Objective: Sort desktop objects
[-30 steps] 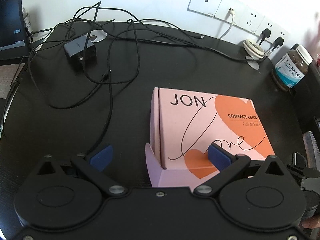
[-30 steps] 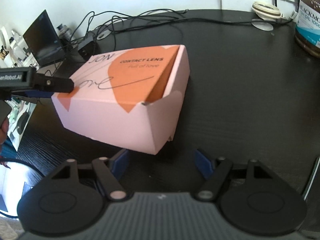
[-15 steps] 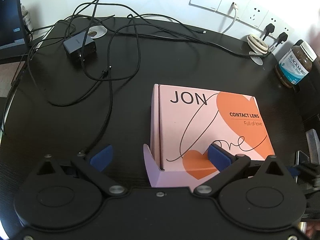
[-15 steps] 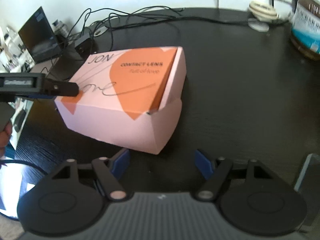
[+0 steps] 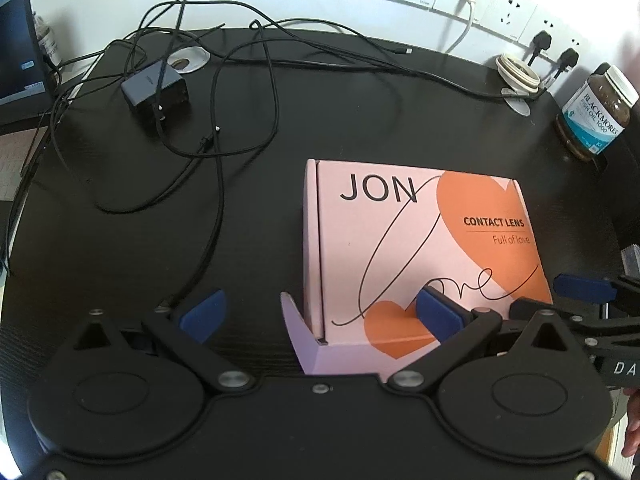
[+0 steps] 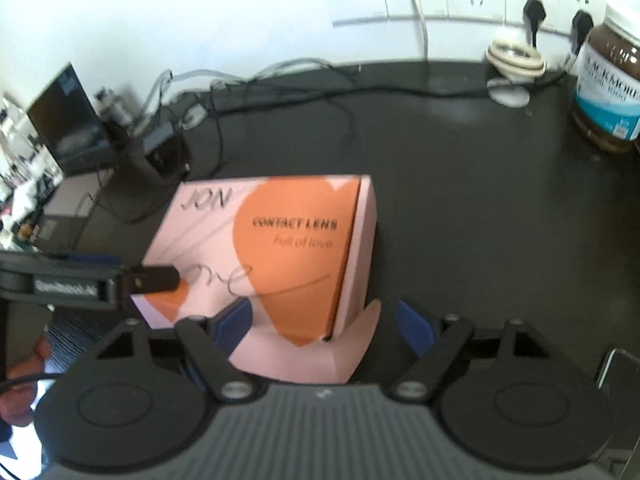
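As the right gripper [image 6: 324, 326] has closed in on the pink box [image 6: 280, 248] at 6 o'clock of the surface [image 5: 120, 240] | both grippers' fingers wide apart, empty | left gripper [image 5: 320, 312] straddles near-left corner | two-handed lift looks next.

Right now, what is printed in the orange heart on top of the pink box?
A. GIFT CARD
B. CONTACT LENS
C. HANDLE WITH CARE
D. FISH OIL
B: the pink box lies flat on the black desk, and the words CONTACT LENS, with "Full of love" below, read clearly in the orange heart on its lid.
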A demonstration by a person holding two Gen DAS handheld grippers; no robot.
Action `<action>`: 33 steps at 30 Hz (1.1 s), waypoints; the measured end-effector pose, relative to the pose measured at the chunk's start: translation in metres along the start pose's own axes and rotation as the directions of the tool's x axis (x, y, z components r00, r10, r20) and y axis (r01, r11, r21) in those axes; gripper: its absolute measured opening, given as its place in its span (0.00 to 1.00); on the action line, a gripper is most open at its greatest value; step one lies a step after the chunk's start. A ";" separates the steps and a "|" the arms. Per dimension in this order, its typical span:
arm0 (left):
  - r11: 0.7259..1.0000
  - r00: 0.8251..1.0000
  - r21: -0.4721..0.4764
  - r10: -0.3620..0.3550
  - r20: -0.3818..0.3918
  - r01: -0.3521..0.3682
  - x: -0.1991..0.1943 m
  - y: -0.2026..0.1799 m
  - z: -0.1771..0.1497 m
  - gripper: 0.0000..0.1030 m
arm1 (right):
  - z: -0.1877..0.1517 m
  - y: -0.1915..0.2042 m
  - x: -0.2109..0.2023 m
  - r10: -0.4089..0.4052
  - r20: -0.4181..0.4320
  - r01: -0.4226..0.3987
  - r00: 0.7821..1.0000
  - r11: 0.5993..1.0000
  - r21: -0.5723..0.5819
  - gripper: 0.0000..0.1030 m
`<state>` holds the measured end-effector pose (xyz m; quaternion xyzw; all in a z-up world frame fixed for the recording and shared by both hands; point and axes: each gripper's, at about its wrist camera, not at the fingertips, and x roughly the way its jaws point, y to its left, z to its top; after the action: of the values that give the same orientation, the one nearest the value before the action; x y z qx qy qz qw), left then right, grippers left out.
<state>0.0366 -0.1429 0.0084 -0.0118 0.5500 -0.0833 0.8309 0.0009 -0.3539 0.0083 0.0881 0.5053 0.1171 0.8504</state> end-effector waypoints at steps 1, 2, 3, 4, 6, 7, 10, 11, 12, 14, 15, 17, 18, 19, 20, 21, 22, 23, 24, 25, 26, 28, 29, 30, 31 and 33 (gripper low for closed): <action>1.000 1.000 -0.001 -0.001 -0.001 0.001 0.001 0.000 0.000 1.00 | -0.002 0.000 0.002 0.001 0.001 -0.001 1.000 1.000 0.002 0.77; 1.000 1.000 -0.003 -0.001 -0.002 0.001 0.002 0.000 -0.001 1.00 | -0.004 -0.001 0.003 0.001 0.001 -0.001 1.000 1.000 0.009 0.77; 1.000 1.000 -0.003 0.000 -0.003 0.000 0.002 0.000 -0.001 1.00 | -0.005 -0.003 0.005 0.002 0.000 -0.002 1.000 1.000 0.017 0.78; 1.000 1.000 -0.002 0.000 -0.002 0.000 0.003 0.000 -0.001 1.00 | -0.006 -0.004 0.007 0.004 0.001 -0.004 1.000 1.000 0.023 0.79; 1.000 1.000 0.005 0.000 0.001 0.000 0.004 0.000 -0.001 1.00 | -0.009 -0.005 0.008 0.007 0.006 -0.007 1.000 1.000 0.030 0.80; 1.000 1.000 0.005 -0.001 0.003 0.001 0.005 0.000 -0.001 1.00 | -0.010 -0.005 0.008 0.004 0.009 -0.004 1.000 1.000 0.026 0.82; 1.000 1.000 0.005 -0.006 0.003 0.006 0.006 0.001 -0.001 1.00 | -0.010 -0.004 0.011 0.000 0.016 0.000 1.000 1.000 0.013 0.84; 1.000 1.000 0.006 -0.008 0.001 0.008 0.006 0.000 0.000 1.00 | -0.010 -0.004 0.011 0.001 0.015 -0.001 1.000 1.000 0.012 0.84; 1.000 1.000 0.008 -0.009 0.000 0.009 0.007 0.000 0.000 1.00 | -0.010 -0.004 0.011 0.004 0.014 -0.004 1.000 1.000 0.011 0.84; 1.000 1.000 0.008 -0.016 0.001 0.016 0.008 -0.001 0.001 1.00 | -0.009 -0.004 0.011 0.005 0.014 -0.005 1.000 1.000 0.006 0.84; 1.000 1.000 0.008 -0.020 0.002 0.020 0.009 -0.001 0.002 1.00 | -0.008 -0.004 0.011 0.005 0.015 -0.005 1.000 1.000 0.003 0.84; 1.000 1.000 0.005 -0.029 0.003 0.028 0.011 -0.003 0.004 1.00 | -0.006 -0.005 0.012 0.010 0.013 -0.010 1.000 1.000 0.001 0.84; 0.999 0.999 0.004 -0.034 0.003 0.034 0.012 -0.004 0.005 1.00 | -0.005 -0.007 0.013 0.014 0.012 -0.014 1.000 1.000 0.004 0.84; 0.999 0.999 0.003 -0.039 0.002 0.039 0.013 -0.004 0.006 1.00 | -0.005 -0.008 0.013 0.014 0.014 -0.014 1.000 1.000 0.007 0.84; 0.999 0.999 0.002 -0.044 0.000 0.044 0.015 -0.005 0.008 1.00 | -0.004 -0.009 0.013 0.013 0.015 -0.013 1.000 1.000 0.011 0.84; 0.999 0.999 -0.002 -0.051 -0.002 0.051 0.016 -0.006 0.009 1.00 | -0.003 -0.009 0.013 0.010 0.017 -0.010 1.000 1.000 0.015 0.84; 0.998 0.998 -0.010 -0.060 -0.005 0.060 0.018 -0.006 0.011 1.00 | -0.003 -0.009 0.013 0.006 0.019 -0.007 1.000 1.000 0.018 0.84; 0.998 0.998 -0.018 -0.068 -0.009 0.067 0.020 -0.005 0.012 1.00 | -0.003 -0.010 0.013 0.003 0.021 -0.003 1.000 1.000 0.020 0.84; 0.997 0.997 -0.027 -0.077 -0.014 0.076 0.022 -0.005 0.014 1.00 | -0.002 -0.011 0.013 -0.002 0.025 0.002 1.000 1.000 0.022 0.84; 0.996 0.996 -0.036 -0.086 -0.019 0.085 0.024 -0.004 0.016 1.00 | -0.001 -0.012 0.013 -0.004 0.027 0.003 1.000 1.000 0.026 0.84; 0.995 0.995 -0.044 -0.093 -0.023 0.092 0.026 -0.004 0.018 1.00 | -0.001 -0.013 0.013 -0.006 0.030 0.005 1.000 1.000 0.030 0.84; 0.994 0.995 -0.050 -0.100 -0.029 0.098 0.029 -0.007 0.022 1.00 | 0.000 -0.017 0.014 -0.008 0.033 0.006 0.999 0.999 0.036 0.84; 0.994 0.994 -0.045 -0.102 -0.027 0.100 0.030 -0.009 0.024 1.00 | 0.001 -0.018 0.014 -0.008 0.034 0.007 0.999 0.999 0.035 0.84; 0.994 0.994 -0.040 -0.103 -0.025 0.102 0.032 -0.011 0.026 1.00 | 0.002 -0.019 0.014 -0.009 0.037 0.008 0.999 1.000 0.030 0.84; 0.994 0.994 -0.036 -0.103 -0.023 0.103 0.033 -0.013 0.028 1.00 | 0.003 -0.021 0.014 -0.008 0.038 0.007 0.999 1.000 0.027 0.84; 0.995 0.995 -0.029 -0.100 -0.022 0.100 0.036 -0.019 0.032 1.00 | 0.005 -0.026 0.016 -0.001 0.040 0.000 0.999 1.000 0.028 0.84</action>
<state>0.0770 -0.1689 -0.0096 -0.0499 0.5596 -0.1172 0.8189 0.0157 -0.3739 -0.0097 0.1022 0.4900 0.1080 0.8589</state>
